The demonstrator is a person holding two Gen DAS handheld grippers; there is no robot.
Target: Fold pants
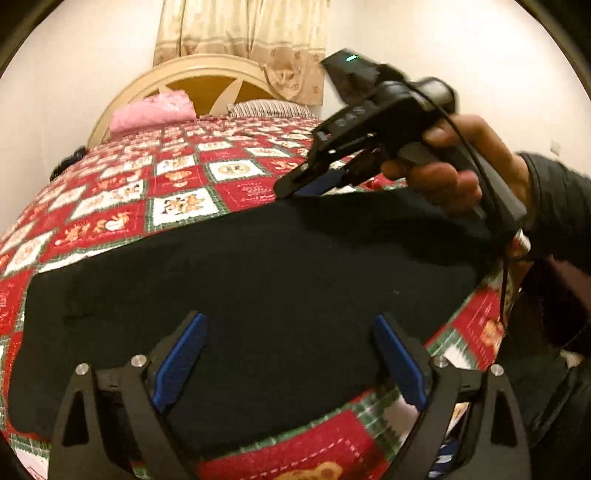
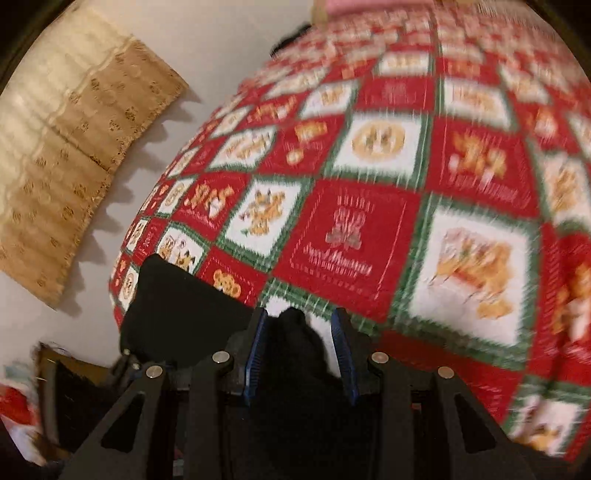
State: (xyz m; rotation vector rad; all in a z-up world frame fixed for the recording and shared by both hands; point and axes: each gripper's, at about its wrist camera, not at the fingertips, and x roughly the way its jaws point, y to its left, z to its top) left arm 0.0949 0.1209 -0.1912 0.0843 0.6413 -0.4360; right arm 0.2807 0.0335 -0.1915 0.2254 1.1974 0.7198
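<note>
pants: black pants [image 1: 240,266] lie flat on the quilted bedspread [image 1: 177,173], near the bed's closer edge; dark fabric, seams and leg outline barely readable.
right gripper: right gripper [image 1: 295,188] reaches down to the far edge of the pants; in its own view a bunch of black cloth sits between the blue pads [image 2: 255,350], jaws part-closed and pinching the pants, likely to carry that edge over for a fold.
left gripper: left gripper [image 1: 288,354] hovers over the near part of the pants, jaws spread wide with nothing between them; probably placed to pin or catch the cloth while the other side gets lifted.
right hand: person's hand [image 1: 454,173] wraps the handle, dark sleeve behind it.
fold stage: judged early to mid, cloth looks like one broad panel, can't tell how many layers.
hidden: waistband vs hem end not distinguishable; left corner of the pants cut off behind the gripper body.
blur: right wrist view smeared, quilt text unreadable.
background: pink pillow [image 1: 151,114], headboard [image 1: 192,74], curtain [image 1: 240,29].
</note>
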